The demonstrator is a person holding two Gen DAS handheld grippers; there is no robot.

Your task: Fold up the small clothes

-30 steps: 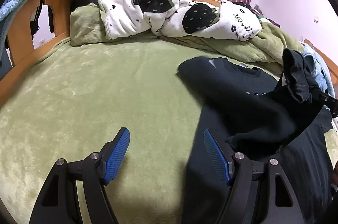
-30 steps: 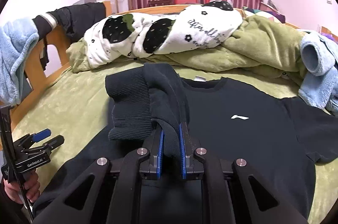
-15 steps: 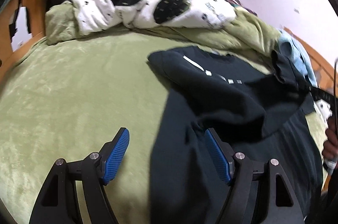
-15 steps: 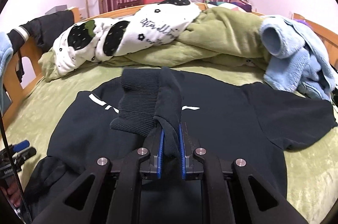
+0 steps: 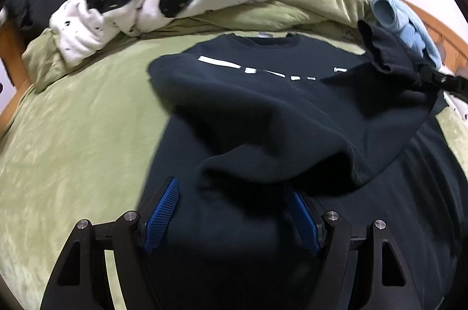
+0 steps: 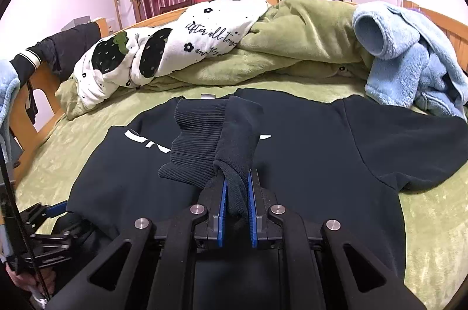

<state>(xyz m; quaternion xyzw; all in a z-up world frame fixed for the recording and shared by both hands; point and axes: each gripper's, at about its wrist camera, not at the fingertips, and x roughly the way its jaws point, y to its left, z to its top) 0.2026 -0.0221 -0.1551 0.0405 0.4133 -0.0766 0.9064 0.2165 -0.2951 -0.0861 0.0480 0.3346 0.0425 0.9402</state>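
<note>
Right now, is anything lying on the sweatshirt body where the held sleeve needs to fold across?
Nothing visible. The right tongs grip the ribbed cuff above the black sweatshirt, whose chest lies bare; the blue fleece sits off beyond its far shoulder.

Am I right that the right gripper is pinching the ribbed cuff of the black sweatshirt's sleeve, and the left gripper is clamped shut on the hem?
Not quite. The right gripper does pinch the sleeve by the ribbed cuff of the black sweatshirt, but the left gripper is open: the left wrist view shows its fingers spread wide with sweatshirt fabric lying between them, not clamped.
</note>
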